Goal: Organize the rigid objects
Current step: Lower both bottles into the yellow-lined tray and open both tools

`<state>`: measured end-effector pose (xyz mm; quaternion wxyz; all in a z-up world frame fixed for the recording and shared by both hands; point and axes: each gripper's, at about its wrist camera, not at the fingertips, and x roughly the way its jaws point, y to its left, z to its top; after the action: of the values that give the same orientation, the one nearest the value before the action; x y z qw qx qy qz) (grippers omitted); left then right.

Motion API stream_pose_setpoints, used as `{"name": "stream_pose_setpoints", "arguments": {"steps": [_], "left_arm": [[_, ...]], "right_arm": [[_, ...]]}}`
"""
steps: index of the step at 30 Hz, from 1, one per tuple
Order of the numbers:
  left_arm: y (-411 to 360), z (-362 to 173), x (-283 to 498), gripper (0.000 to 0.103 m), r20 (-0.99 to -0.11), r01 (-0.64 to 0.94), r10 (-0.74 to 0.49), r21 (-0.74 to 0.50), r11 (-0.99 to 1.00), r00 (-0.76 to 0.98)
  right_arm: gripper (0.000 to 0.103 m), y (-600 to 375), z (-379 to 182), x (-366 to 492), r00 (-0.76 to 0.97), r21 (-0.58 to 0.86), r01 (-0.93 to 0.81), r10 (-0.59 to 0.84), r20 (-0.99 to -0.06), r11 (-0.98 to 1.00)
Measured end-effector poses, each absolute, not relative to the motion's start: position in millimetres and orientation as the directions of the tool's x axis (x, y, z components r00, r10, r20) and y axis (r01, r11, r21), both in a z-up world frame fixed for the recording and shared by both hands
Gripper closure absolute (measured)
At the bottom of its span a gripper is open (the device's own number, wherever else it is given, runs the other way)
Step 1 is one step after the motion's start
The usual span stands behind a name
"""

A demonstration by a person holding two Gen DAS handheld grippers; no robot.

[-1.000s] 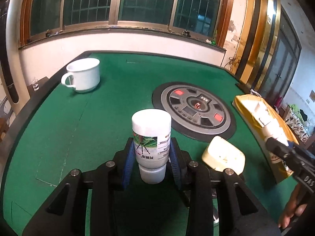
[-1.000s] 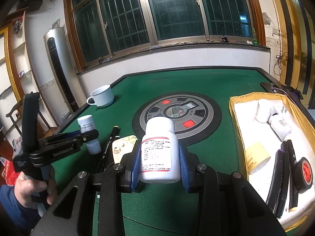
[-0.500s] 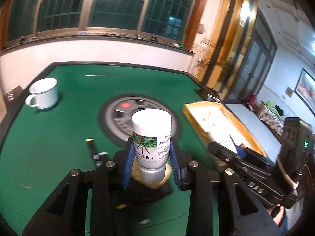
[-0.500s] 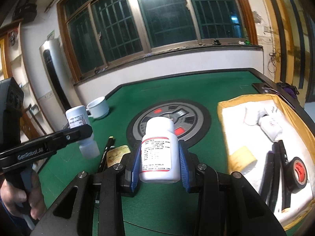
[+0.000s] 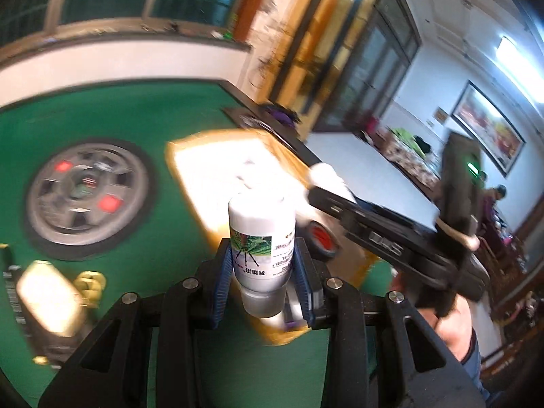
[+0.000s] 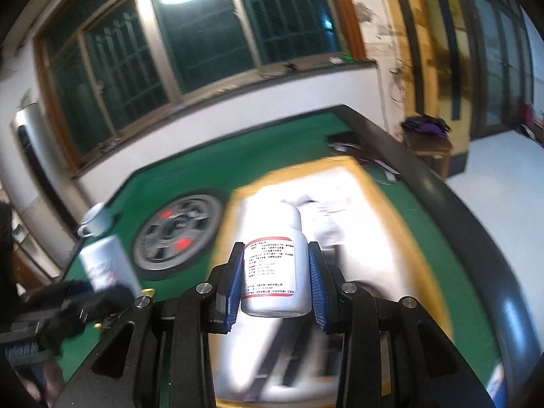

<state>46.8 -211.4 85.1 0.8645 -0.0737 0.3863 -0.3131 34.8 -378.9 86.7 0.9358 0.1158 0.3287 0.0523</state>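
Observation:
My left gripper [image 5: 262, 265] is shut on a small white bottle with a green leaf label [image 5: 261, 234], held in the air near the yellow tray's [image 5: 190, 183] near edge. My right gripper [image 6: 274, 272] is shut on a larger white bottle with a red-bordered label [image 6: 273, 265], held above the same yellow tray [image 6: 370, 183]. The right gripper and its bottle [image 5: 328, 178] also show in the left wrist view, over the tray. The left gripper's bottle [image 6: 108, 265] shows at the lower left of the right wrist view. Both views are motion-blurred.
The green felt table [image 5: 142, 115] has a round grey control panel [image 5: 85, 197] at its middle. A white mug [image 6: 97, 219] stands at the far left. A pale yellow case [image 5: 51, 299] and a black pen [image 5: 10, 272] lie at the left. A red-and-black tape roll [image 5: 319, 239] lies in the tray.
Both grippers have swung to the right with their bottles. The right gripper now hangs over the yellow tray, and the left gripper has come up beside the tray.

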Motion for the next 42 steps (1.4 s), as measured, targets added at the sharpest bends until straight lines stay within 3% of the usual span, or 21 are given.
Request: {"name": "stream_pose_setpoints", "arguments": {"steps": [16, 33, 35, 37, 42], "left_arm": [[-268, 45, 69, 0.071, -0.729, 0.447, -0.590, -0.424, 0.787, 0.347], [-268, 35, 76, 0.071, -0.744, 0.434, -0.585, -0.433, 0.790, 0.322], [-270, 35, 77, 0.071, -0.747, 0.436, -0.586, -0.435, 0.788, 0.314], [-270, 37, 76, 0.070, -0.742, 0.440, -0.594, -0.442, 0.782, 0.310], [-266, 49, 69, 0.064, -0.723, 0.466, -0.599, -0.421, 0.778, 0.345]], "right_arm": [[0.072, -423, 65, 83, 0.639, 0.187, 0.007, 0.140, -0.757, 0.982], [0.071, -424, 54, 89, 0.628, 0.163, 0.031, 0.107, -0.771, 0.986], [0.060, -424, 55, 88, 0.629, 0.171, 0.029, 0.115, -0.769, 0.985], [0.055, -422, 57, 86, 0.635, 0.161, 0.019, 0.112, -0.764, 0.987], [0.055, -418, 60, 78, 0.648, 0.158, 0.027, 0.103, -0.754, 0.987]]}}
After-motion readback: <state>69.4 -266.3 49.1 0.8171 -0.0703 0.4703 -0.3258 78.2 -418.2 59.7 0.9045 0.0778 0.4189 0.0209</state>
